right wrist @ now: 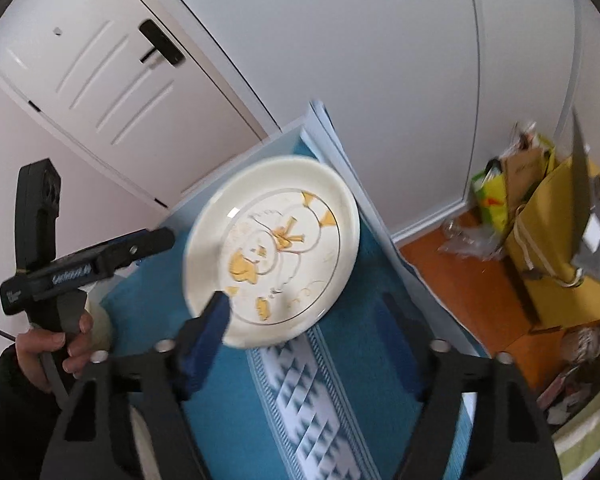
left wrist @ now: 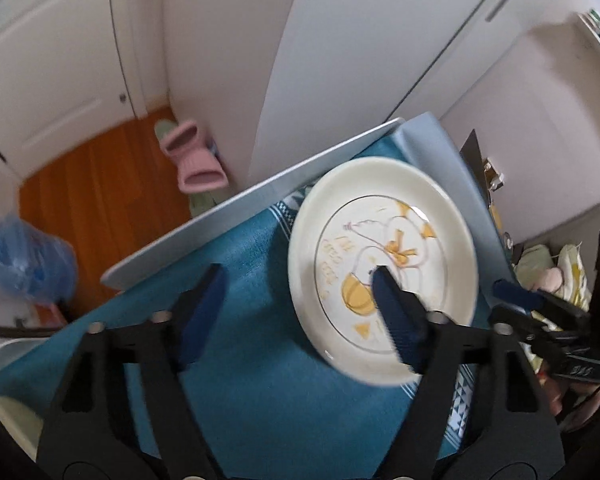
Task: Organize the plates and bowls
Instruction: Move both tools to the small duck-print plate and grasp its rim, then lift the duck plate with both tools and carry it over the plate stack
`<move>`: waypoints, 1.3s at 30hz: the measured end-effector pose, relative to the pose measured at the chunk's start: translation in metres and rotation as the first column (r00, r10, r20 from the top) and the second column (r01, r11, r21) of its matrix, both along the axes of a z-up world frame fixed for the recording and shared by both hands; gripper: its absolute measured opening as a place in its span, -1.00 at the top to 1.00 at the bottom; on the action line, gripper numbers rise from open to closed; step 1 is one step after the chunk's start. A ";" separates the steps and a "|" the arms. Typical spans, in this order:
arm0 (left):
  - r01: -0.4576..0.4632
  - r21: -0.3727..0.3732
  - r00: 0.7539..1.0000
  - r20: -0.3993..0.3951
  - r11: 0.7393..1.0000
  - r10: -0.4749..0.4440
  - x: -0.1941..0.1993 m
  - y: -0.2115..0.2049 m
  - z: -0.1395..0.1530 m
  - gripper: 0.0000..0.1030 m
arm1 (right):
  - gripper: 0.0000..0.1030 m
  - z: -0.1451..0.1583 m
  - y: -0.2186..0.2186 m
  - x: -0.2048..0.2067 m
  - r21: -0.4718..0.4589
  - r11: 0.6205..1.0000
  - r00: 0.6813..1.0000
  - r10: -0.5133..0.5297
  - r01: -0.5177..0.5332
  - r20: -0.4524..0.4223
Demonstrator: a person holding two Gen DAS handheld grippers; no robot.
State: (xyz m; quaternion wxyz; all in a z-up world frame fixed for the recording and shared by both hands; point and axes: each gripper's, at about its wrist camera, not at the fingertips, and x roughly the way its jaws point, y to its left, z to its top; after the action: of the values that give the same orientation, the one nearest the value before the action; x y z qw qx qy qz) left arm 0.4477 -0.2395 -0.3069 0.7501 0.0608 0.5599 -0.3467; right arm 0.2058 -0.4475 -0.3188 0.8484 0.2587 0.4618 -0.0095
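Observation:
A cream plate (left wrist: 384,216) with a yellow cartoon print lies on a teal cloth (left wrist: 260,360) at the table's far corner. My left gripper (left wrist: 298,280) hovers over it, open, its right finger (left wrist: 396,320) across the plate's middle and its left finger over bare cloth. In the right wrist view the same plate (right wrist: 272,200) is ahead of my right gripper (right wrist: 302,304), also open, with its left finger (right wrist: 208,332) over the near rim. Neither gripper's pads press on the plate. Each gripper shows in the other's view: right gripper (left wrist: 498,302), left gripper (right wrist: 160,240), held by a hand (right wrist: 60,340).
The white table edge (left wrist: 220,216) runs just beyond the plate, with wooden floor below. Pink slippers (left wrist: 192,160) and a blue bag (left wrist: 28,256) lie on the floor to the left, yellow bags (right wrist: 548,240) to the right. A pale rounded object (right wrist: 102,322) sits behind the hand.

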 end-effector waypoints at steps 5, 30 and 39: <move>0.018 0.017 1.000 0.007 1.000 -0.019 0.003 -0.008 -0.017 0.21 | 0.03 -0.022 -0.009 0.012 0.042 0.999 1.000 -0.005 0.006 -0.007; -0.004 0.044 0.994 0.111 0.999 -0.001 -0.032 -0.015 0.030 0.71 | 0.67 0.000 -0.012 0.018 -0.042 0.998 0.998 0.053 -0.052 0.032; -0.101 0.007 0.979 0.177 0.995 0.098 -0.078 0.023 0.104 0.71 | 0.67 0.068 0.006 -0.006 -0.098 0.983 0.981 0.165 -0.155 0.100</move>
State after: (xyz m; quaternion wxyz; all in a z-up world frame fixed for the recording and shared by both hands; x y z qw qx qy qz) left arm 0.3692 -0.2168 -0.2029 0.8128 0.0690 0.4961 -0.2975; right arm 0.2003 -0.4419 -0.2506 0.8808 0.1823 0.4338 0.0520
